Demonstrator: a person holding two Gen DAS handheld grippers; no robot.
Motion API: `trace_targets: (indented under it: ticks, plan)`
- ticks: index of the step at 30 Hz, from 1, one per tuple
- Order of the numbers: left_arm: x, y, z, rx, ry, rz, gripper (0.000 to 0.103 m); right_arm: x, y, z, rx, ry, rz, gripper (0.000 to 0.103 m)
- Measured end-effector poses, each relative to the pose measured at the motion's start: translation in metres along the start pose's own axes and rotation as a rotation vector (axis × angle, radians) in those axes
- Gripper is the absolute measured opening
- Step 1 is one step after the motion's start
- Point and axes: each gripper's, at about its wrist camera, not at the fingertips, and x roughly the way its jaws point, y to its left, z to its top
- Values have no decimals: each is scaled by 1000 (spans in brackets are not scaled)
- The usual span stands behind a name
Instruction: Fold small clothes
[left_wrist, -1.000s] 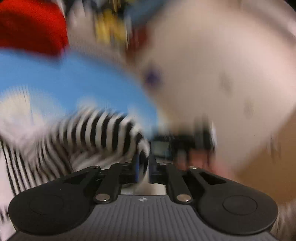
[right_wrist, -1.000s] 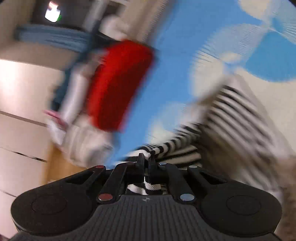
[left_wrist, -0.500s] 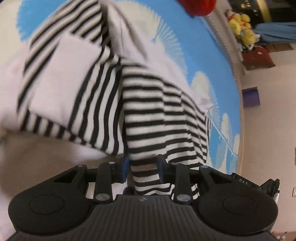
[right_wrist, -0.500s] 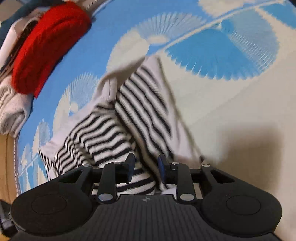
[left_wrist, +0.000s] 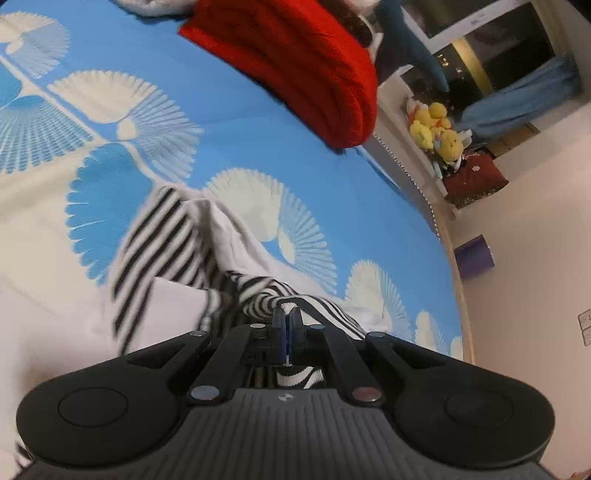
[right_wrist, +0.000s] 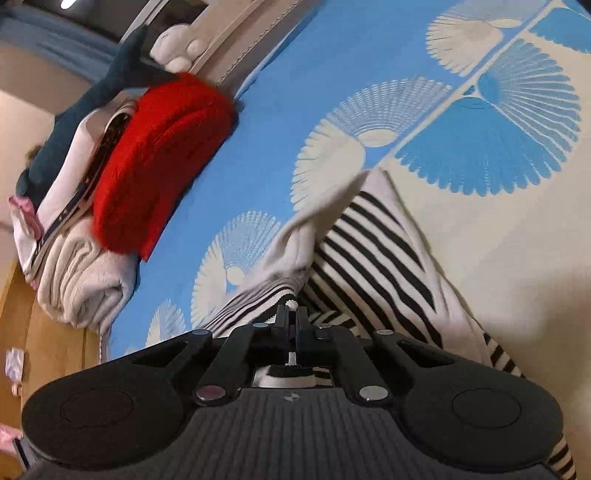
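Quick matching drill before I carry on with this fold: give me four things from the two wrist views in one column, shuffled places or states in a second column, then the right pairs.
Things:
1. left gripper
2. striped garment
3. red sweater
4. yellow plush toys

Places or states:
A. folded, on the pile of clothes at the bed's edge
B. crumpled on the blue and cream bedspread, pinched at two spots
C. off the bed, on a ledge near the window
D. fingers shut on striped cloth

Pairs: 1-D, 2-B, 3-A, 4-C. The right gripper is shut on the same garment.
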Motion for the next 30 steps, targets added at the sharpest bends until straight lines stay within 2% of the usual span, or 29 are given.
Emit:
trace_targets:
  ticks: [2,4,5,6,8,9,10,11,12,13,14,15,16,17,18,21,23,24,25,27,29,30]
  plan:
    - [17,8,-6,18,108,116,1,12,-10,-4,17,61,-93,2]
    - [35,24,-14,-17,208,229,1,26,-26,-11,58,137,-187,2]
    - [36,33,-16,-52,234,238,1,32,-32,-14,84,160,-233,5]
    - [34,40,-15,-88,237,209,2,35,-35,-17,93,170,-265,7]
    - [32,45,-13,-157,215,140,29,34,-32,-15,85,164,-252,9]
    - [31,45,-14,-173,202,123,57,34,-29,-15,79,157,-233,15]
    - [34,44,-15,-172,205,117,63,32,-25,-13,61,143,-217,30]
    - [39,42,-18,-163,225,114,63,31,-21,-11,34,131,-218,42]
    - [46,41,-19,-164,252,115,62,33,-16,-10,-18,125,-194,45]
    - [51,40,-24,-172,276,111,57,36,-15,-11,-42,129,-212,45]
    - [57,39,-28,-178,301,104,46,40,-15,-12,-50,144,-224,44]
    - [61,37,-32,-172,319,101,22,46,-17,-14,-44,166,-223,44]
    - [62,35,-33,-159,313,110,2,49,-19,-15,-39,187,-213,33]
    - [59,34,-33,-141,279,116,2,53,-19,-16,-35,197,-196,10]
    - [50,29,-28,-109,222,109,2,54,-17,-16,-26,183,-179,5]
    - [10,7,-8,-15,15,-10,2,33,0,-10,-28,54,-41,4]
    - [-14,1,1,21,-91,-80,2,12,12,-6,-50,-54,76,3]
    - [-20,-1,3,30,-117,-97,2,3,16,-4,-61,-95,114,3]
    - [-23,1,4,29,-124,-108,2,-4,18,-3,-71,-126,137,3]
    - [-14,10,2,5,-62,-72,2,-7,17,-4,-79,-122,136,3]
    - [11,21,-7,-15,95,45,2,8,11,-6,-94,-30,20,4]
    - [26,28,-15,-16,182,126,3,21,3,-10,-103,48,-87,4]
